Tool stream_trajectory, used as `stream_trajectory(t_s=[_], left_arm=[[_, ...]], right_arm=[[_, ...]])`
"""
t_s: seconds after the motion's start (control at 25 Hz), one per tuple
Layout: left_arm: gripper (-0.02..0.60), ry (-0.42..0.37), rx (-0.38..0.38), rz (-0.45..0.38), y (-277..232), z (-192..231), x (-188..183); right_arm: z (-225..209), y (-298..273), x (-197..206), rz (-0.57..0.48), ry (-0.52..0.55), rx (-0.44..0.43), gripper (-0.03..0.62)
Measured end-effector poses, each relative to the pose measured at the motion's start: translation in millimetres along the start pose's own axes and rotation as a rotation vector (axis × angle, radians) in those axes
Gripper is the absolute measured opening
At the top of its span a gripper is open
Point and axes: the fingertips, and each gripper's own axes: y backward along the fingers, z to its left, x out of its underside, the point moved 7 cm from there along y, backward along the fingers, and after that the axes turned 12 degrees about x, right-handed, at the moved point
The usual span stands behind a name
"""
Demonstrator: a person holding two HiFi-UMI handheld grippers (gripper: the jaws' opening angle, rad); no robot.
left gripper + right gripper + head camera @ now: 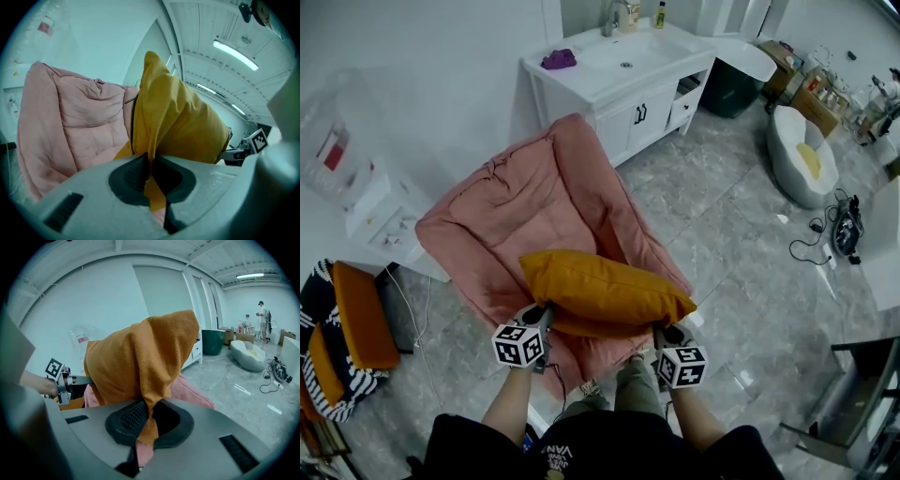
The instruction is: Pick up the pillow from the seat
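Pillow: the orange pillow (605, 289) spans the front of the pink seat (525, 202), long side across you. You can't tell whether it rests on the cushion.
Left gripper (151, 176): your fingers are pinching the fabric of the pillow's left corner.
Right gripper (149, 420): your fingers are clamped on the fabric of the right corner.
Behind the seat: a white vanity cabinet (642, 108) stands near its back, with a purple cloth (559, 59) on top.
Your left: an orange cushion (361, 314) lies beside the seat.
Your right: a white lounger (797, 150) and floor cables (816, 246) are well apart from the seat.
In the way: nothing stands between the fingers but pillow fabric.
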Motion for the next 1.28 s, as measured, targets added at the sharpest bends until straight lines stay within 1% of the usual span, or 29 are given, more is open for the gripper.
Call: stream_trajectory(t_s=[0.12, 0.24, 0.36, 0.52, 0.68, 0.88, 1.12, 1.28], left_arm=[[0.023, -0.026, -0.012, 0.010, 12.5, -6.1, -2.8], [0.023, -0.045, -0.020, 0.002, 21.9, -15.4, -7.7], [0.023, -0.077, -0.005, -0.010, 30.7, -28.1, -11.4], [0.022, -0.119, 0.019, -0.036, 42.9, -41.5, -24.8], [0.022, -0.145, 0.035, -0.077, 56.9, -55.1, -38.6], [0.023, -0.185, 0.053, -0.150, 77.8, -73.4, -60.4], [0.021, -0.240, 0.063, -0.231, 102.0, -94.2, -92.0], [0.023, -0.287, 0.062, -0.299, 119.6, -108.9, -115.6]], right_arm=[[7.7, 14.9, -2.4, -0.016, 0.009, 0.000, 0.021], [10.1, 28.1, -9.3, -0.048, -0.007, 0.004, 0.021], [8.5, 42.3, -17.7, -0.094, -0.032, 0.012, 0.021], [9.4, 58.4, -41.1, -0.171, -0.041, 0.014, 0.021], [13.1, 78.3, -65.1, -0.250, -0.063, 0.007, 0.021], [19.3, 105.8, -90.8, -0.338, -0.057, -0.002, 0.021], [24.9, 133.7, -120.0, -0.432, -0.059, -0.036, 0.021], [28.9, 148.1, -141.3, -0.496, -0.054, -0.061, 0.021]])
